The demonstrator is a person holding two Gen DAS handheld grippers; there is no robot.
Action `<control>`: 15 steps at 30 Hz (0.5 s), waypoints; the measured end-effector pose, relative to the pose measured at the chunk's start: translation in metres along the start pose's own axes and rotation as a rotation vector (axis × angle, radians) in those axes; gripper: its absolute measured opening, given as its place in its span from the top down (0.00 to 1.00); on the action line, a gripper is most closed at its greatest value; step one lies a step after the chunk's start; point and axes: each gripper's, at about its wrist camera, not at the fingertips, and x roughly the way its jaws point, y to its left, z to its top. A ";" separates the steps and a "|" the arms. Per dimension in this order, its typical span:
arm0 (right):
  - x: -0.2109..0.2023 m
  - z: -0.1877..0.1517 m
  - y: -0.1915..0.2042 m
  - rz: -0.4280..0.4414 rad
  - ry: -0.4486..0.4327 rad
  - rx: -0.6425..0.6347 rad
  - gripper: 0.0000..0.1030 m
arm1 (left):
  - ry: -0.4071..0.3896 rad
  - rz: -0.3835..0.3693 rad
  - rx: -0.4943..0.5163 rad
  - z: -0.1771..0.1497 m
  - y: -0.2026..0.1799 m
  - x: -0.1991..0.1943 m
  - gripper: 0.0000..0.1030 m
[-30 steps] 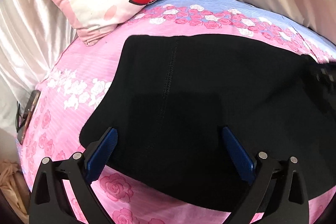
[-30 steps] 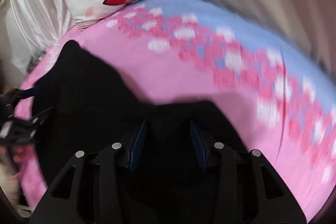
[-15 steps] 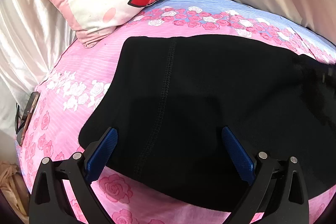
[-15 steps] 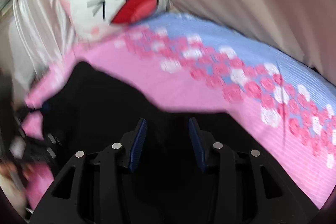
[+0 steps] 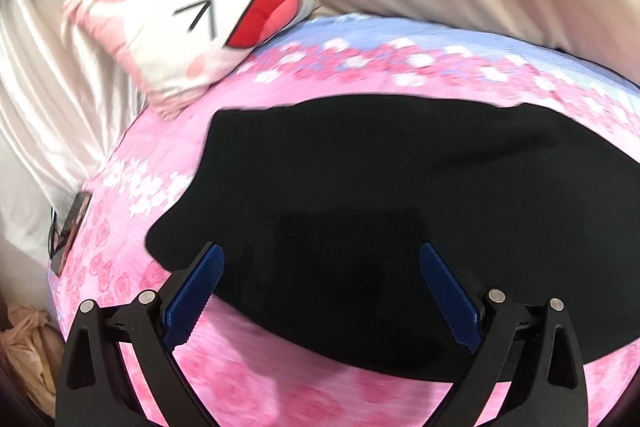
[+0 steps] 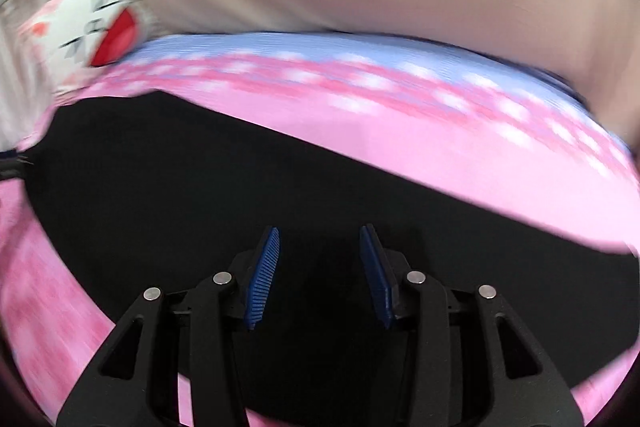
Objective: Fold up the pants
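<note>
Left wrist view: the left claw (image 5: 320,259) has its jaws spread wide with nothing pinched between them. The pants (image 5: 400,207), plain black, are spread flat on the pink sheet (image 5: 248,379) right ahead of the claw and under the gap between the blue pads (image 5: 196,291), stretching off to the right. Up and to the left past the pants there's a cat pillow (image 5: 192,11), and a phone (image 5: 70,227) sits out on the far left edge of the bed.

Right wrist view, pretty blurry: the right claw (image 6: 320,239) has its jaws set narrow, pads (image 6: 262,275) parted. Black pants (image 6: 200,187) fill everything below and around the claw, but honestly I can't tell if any cloth is actually pinched. Sheet (image 6: 440,147) runs beyond the pants, pillow (image 6: 92,35) far upper left.
</note>
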 end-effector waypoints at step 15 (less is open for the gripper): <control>-0.053 -0.076 -0.207 -0.208 -0.009 0.356 0.60 | -0.064 -0.113 0.133 0.006 -0.162 -0.052 0.06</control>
